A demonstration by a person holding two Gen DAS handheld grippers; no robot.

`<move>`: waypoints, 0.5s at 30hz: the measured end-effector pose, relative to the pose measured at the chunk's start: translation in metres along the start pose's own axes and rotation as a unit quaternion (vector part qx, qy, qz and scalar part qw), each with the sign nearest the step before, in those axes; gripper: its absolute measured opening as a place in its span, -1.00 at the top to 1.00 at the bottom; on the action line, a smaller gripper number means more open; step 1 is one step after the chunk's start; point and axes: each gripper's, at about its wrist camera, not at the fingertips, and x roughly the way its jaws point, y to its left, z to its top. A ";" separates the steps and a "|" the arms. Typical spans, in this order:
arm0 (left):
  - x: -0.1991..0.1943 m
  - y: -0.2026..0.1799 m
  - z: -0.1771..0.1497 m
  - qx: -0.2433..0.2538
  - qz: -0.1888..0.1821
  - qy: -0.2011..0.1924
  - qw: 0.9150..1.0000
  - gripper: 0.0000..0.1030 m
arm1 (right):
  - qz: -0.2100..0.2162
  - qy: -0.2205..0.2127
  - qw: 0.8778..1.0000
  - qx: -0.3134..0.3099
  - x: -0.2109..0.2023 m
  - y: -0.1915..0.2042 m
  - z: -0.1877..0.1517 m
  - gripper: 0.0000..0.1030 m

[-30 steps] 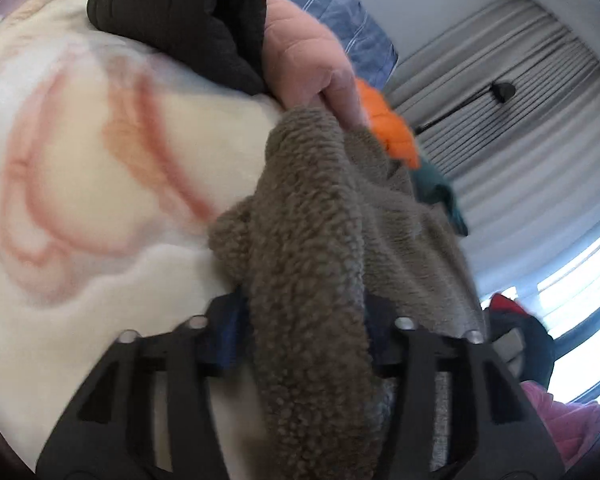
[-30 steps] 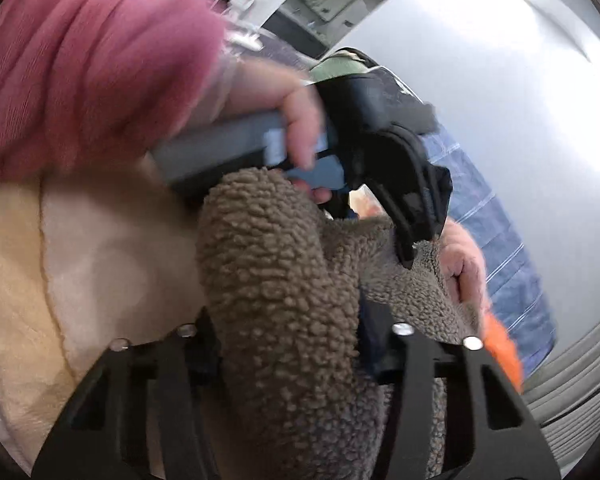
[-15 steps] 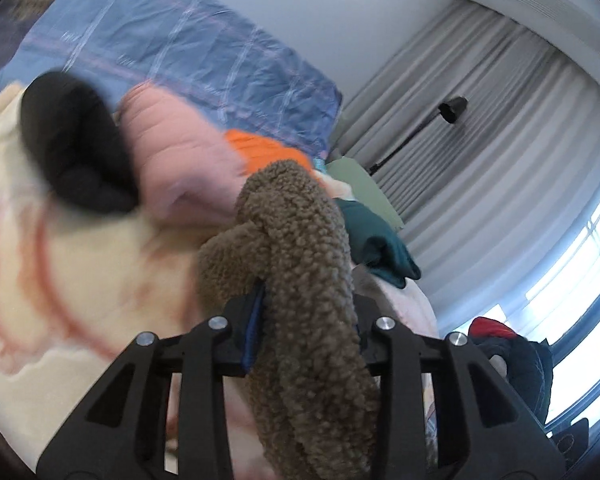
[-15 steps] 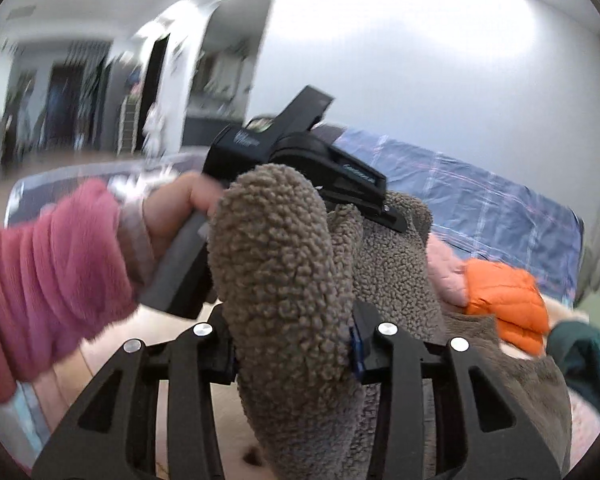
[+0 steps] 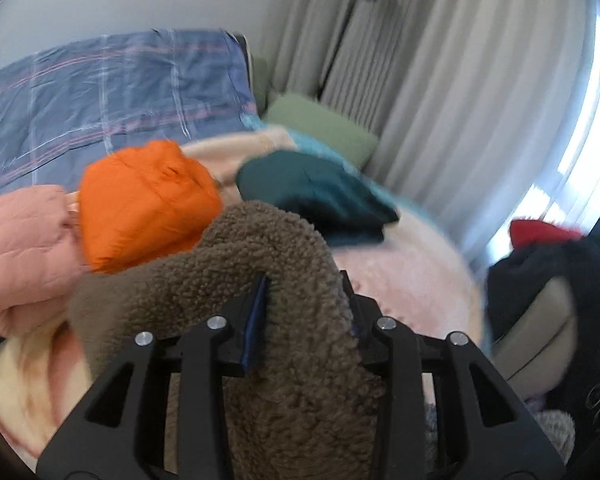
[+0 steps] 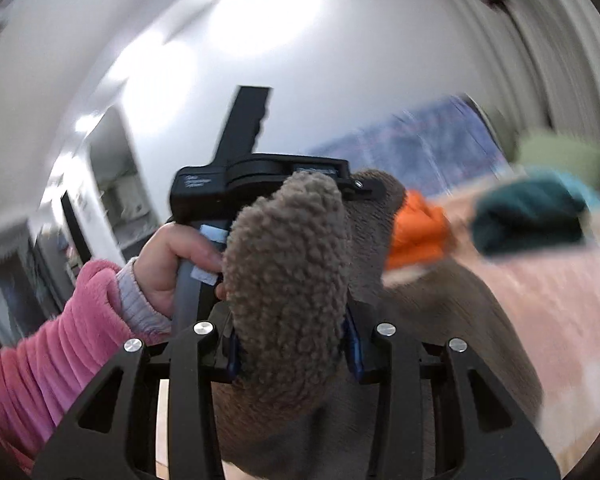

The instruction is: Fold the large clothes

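Left claw point(image 5: 302, 316): closed on a thick fold of the brown fleece garment point(image 5: 284, 280), which fills the gap between its fingers and bulges out toward 12 o'clock, then drapes toward 9 o'clock. Right claw point(image 6: 292, 332): likewise clamped on the same garment, a rounded lobe of fleece rising at 12 o'clock. The left hand point(image 6: 172, 260) shows at 10 o'clock of this lobe. On the bed point(image 5: 412, 276) beyond lie an orange jacket point(image 5: 144, 200) at 11 o'clock, a pink jacket point(image 5: 24, 256) at 9 o'clock and a dark green garment point(image 5: 316, 196) at 1 o'clock.
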 end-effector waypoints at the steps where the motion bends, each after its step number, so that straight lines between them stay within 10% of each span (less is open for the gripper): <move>1: 0.021 -0.005 -0.005 0.006 0.003 0.017 1.000 0.23 | -0.006 0.018 0.999 0.040 -0.002 -0.022 -0.009 0.23; 10: 0.085 -0.020 -0.020 -0.027 -0.060 0.070 0.995 0.09 | 0.021 0.050 0.987 0.154 -0.010 -0.094 -0.049 0.19; 15: 0.083 -0.015 -0.022 -0.037 -0.065 0.067 0.995 0.09 | 0.013 0.044 0.986 0.158 0.001 -0.097 -0.033 -0.29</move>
